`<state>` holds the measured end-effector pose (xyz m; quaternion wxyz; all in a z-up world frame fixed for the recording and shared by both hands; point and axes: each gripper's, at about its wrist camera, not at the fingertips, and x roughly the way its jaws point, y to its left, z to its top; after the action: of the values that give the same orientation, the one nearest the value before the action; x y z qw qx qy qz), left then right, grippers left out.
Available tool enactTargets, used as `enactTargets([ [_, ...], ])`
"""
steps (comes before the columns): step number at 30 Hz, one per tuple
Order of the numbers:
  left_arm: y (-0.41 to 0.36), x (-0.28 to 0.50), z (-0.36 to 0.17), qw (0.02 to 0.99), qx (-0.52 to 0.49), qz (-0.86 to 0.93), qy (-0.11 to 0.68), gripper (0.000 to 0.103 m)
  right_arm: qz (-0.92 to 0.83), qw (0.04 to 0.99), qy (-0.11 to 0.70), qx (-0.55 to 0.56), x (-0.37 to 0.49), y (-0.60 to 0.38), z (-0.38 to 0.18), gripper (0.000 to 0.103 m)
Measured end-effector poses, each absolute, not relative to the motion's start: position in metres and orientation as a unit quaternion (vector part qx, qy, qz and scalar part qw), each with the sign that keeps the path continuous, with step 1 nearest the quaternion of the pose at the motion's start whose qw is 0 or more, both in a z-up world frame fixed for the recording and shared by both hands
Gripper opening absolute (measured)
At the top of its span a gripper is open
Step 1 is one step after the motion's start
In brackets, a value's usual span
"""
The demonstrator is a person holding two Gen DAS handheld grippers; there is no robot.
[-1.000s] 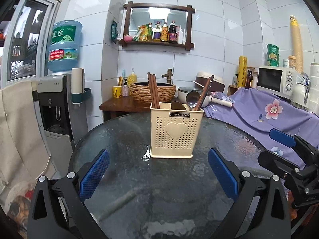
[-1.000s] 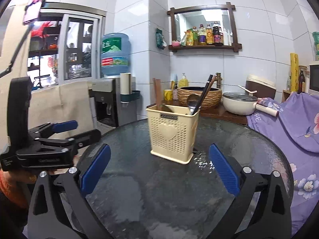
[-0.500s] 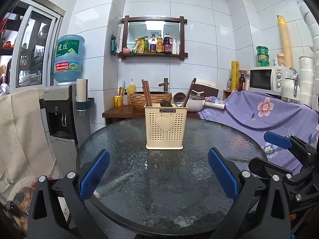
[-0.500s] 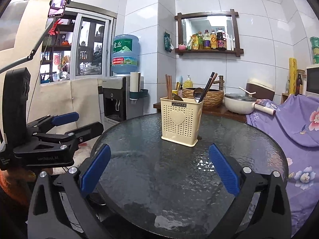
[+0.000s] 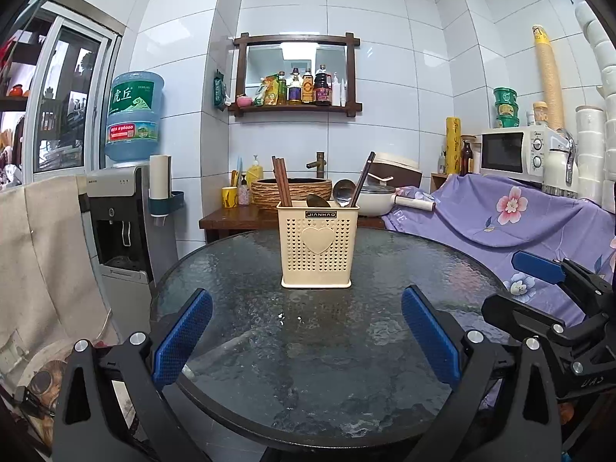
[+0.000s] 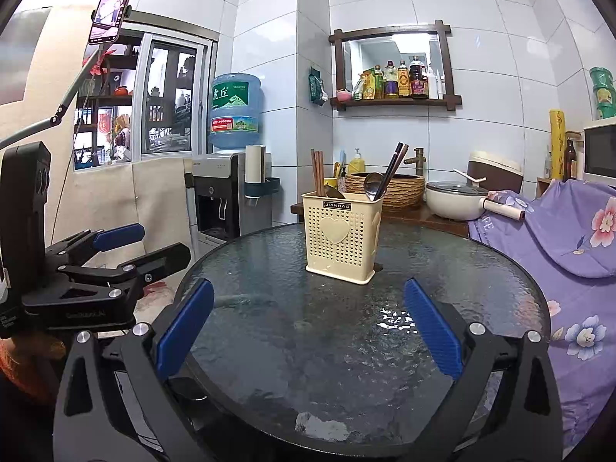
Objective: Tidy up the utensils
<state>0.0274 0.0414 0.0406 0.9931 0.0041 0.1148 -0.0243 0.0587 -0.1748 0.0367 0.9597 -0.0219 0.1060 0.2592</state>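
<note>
Left wrist view, left tool point(image 5: 306, 335) spread wide and empty, right tool point(image 6: 308, 331) likewise, cream utensil holder point(image 5: 316, 248) upright on glass worktop point(image 5: 327, 365), chopsticks point(image 5: 280, 181) and spoon point(image 5: 343, 191) inside.

Black tongs point(image 5: 306, 337) (silver screws); ribbed blue pads point(image 5: 181, 337).

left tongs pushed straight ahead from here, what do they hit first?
Most likely the cream utensil holder on the glass table: it stands nearly centred between the open left tongs, with only bare glass before it. Height is hard to judge, so they might skim its rim and the brown chopsticks.
</note>
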Motion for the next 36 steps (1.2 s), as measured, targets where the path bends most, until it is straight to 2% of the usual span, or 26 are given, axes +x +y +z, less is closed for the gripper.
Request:
enactTargets([
  [36,0.0428,0.029,0.0399,0.992,0.005,-0.01,0.127,0.097,0.258,0.959,0.114,-0.023,0.0644,-0.1745,0.0362,0.097],
])
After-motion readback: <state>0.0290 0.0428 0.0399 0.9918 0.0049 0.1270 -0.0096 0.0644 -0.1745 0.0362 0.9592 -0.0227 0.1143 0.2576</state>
